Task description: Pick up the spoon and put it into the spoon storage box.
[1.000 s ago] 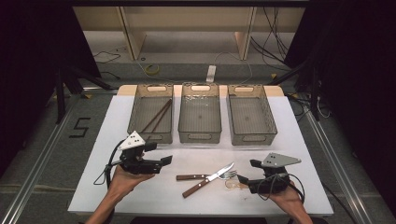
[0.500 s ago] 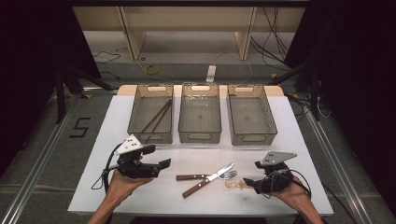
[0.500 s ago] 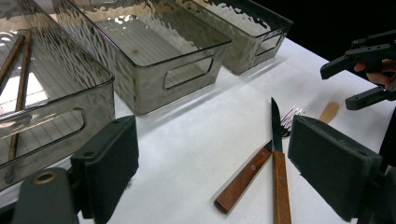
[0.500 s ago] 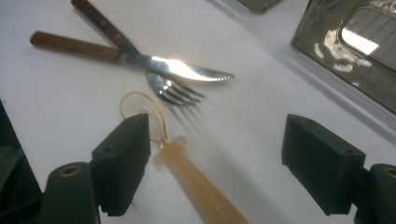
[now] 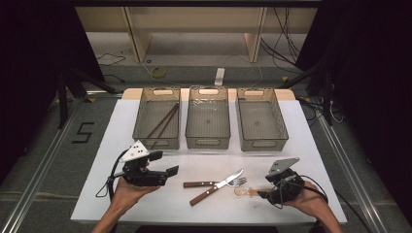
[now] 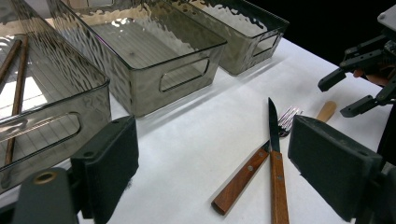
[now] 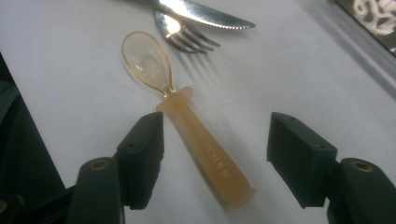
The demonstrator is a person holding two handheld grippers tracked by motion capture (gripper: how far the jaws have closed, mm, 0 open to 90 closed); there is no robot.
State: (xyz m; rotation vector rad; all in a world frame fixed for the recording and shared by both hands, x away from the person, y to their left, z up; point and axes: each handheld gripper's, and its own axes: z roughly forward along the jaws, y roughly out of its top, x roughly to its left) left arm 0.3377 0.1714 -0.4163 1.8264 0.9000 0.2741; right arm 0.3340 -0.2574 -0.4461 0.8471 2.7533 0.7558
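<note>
My right gripper [image 7: 215, 149] jaws just narrowing around spoon [image 7: 187, 126], not yet touching; light, slick plastic; grip thick handle.

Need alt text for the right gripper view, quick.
The right gripper has its two black jaws either side of an amber plastic spoon's handle on the white table, pads not yet pressing. Beyond lie a fork and a knife.

Count on the tabletop [image 5: 121, 126]: three clear grey bins [image 5: 208, 116] in a row. Two brown chopsticks [image 5: 163, 120] in the left bin. Loose cutlery: one wooden-handled knife [image 5: 216, 187], one wooden-handled fork [image 5: 214, 183], one amber plastic spoon [image 7: 187, 121]. Two hand-held tongs [image 5: 171, 171].
</note>
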